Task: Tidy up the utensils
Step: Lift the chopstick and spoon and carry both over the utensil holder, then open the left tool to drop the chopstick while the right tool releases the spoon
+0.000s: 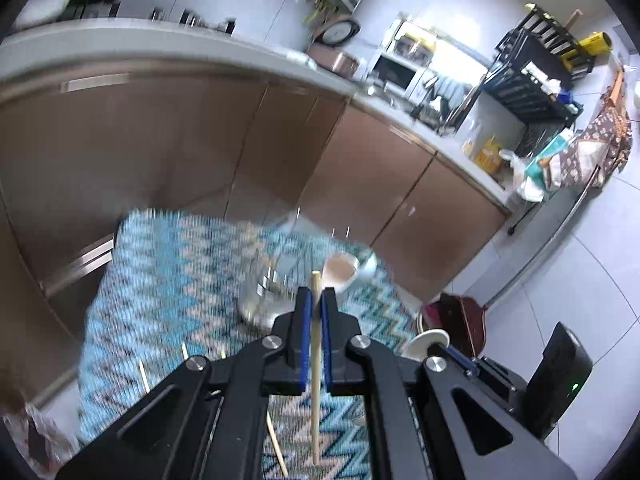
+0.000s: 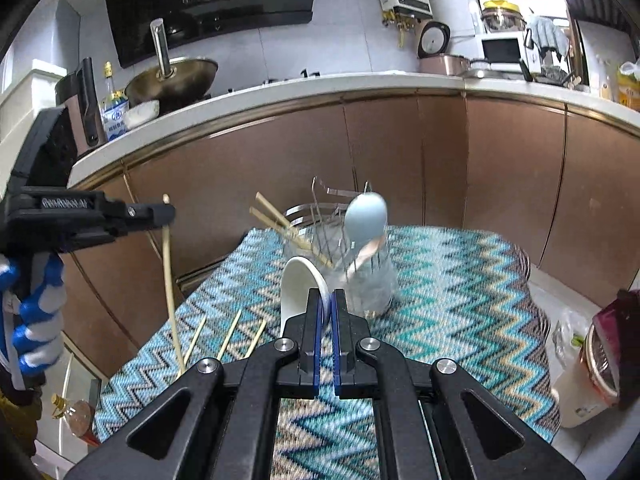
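My left gripper is shut on a pale wooden chopstick and holds it above the zigzag cloth; it also shows in the right wrist view, with the chopstick hanging down. My right gripper is shut on a white ceramic spoon. A clear utensil holder with a wire rack stands on the cloth ahead, holding two chopsticks and a blue spoon. Three loose chopsticks lie on the cloth at left.
Brown cabinets and a white counter stand behind the cloth-covered table. A wok and a bottle are on the counter. A pink pot sits at right, low down. A dark red bag lies on the floor.
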Demonstrator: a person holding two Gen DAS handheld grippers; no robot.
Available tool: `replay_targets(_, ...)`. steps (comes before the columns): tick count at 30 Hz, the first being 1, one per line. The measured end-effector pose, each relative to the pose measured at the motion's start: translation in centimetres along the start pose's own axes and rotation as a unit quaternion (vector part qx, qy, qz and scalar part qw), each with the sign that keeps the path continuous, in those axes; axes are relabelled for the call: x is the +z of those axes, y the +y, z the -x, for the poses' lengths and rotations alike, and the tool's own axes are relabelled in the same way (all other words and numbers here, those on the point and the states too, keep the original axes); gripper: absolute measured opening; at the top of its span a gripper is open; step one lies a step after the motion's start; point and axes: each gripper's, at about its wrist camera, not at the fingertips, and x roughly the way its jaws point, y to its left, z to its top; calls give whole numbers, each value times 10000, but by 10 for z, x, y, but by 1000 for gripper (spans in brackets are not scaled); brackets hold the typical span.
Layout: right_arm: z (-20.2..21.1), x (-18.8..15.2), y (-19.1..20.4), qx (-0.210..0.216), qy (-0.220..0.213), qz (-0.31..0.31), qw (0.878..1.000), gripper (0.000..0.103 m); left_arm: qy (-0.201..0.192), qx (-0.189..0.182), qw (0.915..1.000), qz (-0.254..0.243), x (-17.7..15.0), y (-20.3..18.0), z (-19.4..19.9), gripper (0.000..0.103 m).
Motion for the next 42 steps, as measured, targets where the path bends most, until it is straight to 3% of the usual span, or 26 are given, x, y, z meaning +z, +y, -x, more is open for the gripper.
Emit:
replay_targets(5, -7, 40, -2, -57, -329, 96, 9994, 4, -441, -24, 9989, -143, 39, -13, 4, 5)
replay_targets(16, -44, 109, -12, -266, -812, 268, 9960, 4, -1184, 79, 9928, 142, 112, -8, -35, 5)
replay_targets(21, -72, 113, -19, -382, -841, 320, 9952, 4, -1349, 338, 9901, 170, 110, 2, -66, 5)
replay_targets(31, -118, 92, -18, -789, -772, 595, 9921, 4, -1765, 861, 9802, 241, 73, 23, -118, 5)
replay_targets(34, -126, 83, -21, -827, -696, 614, 9922, 5, -1841, 1053, 9773, -16, 62, 17, -127, 5)
replay_targets(38, -127, 71, -19, -743, -574, 576, 9939, 6, -1719, 999, 9800, -76, 51, 15, -130, 6)
replay_targets(42, -117, 67, -19, -751, -619, 496, 9940, 15, -1727, 1009, 9797, -145, 47, 11, -116, 8)
